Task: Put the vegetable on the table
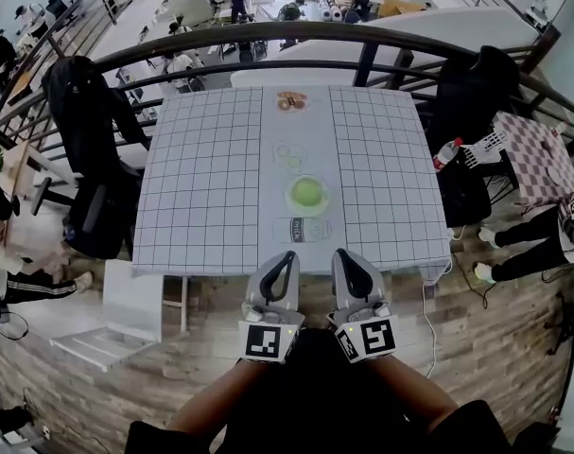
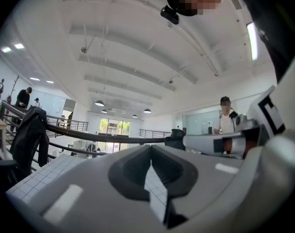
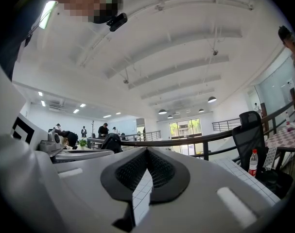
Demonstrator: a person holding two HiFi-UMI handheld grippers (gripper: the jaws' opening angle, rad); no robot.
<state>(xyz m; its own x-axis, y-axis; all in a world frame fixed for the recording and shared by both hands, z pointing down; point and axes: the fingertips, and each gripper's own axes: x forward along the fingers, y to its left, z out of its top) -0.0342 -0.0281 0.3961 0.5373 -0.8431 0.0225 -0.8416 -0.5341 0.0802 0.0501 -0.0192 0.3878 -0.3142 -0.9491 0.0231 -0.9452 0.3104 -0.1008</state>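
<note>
We hold both grippers low at the near edge of the table (image 1: 201,178), side by side and aimed along its plain middle strip, which in our judgement is a ready pose facing the row of items. Left gripper (image 1: 287,256): jaws together, only a thin slit between the pads, nothing in it. Right gripper (image 1: 342,253): same, jaws together and empty. The vegetable (image 1: 307,193) is a round green thing on the middle strip, well ahead of both grippers, sitting on a pale disc; we can't tell whether that is a plate or a mat. That fits either lifting it off the disc or it already being on the table. Counts: two grippers, one vegetable, one clear dish (image 1: 289,155) beyond it, one far plate (image 1: 291,101) with brownish food, one printed can-like item (image 1: 305,230) nearest us, one bottle (image 1: 445,153) off the table's right side.
</note>
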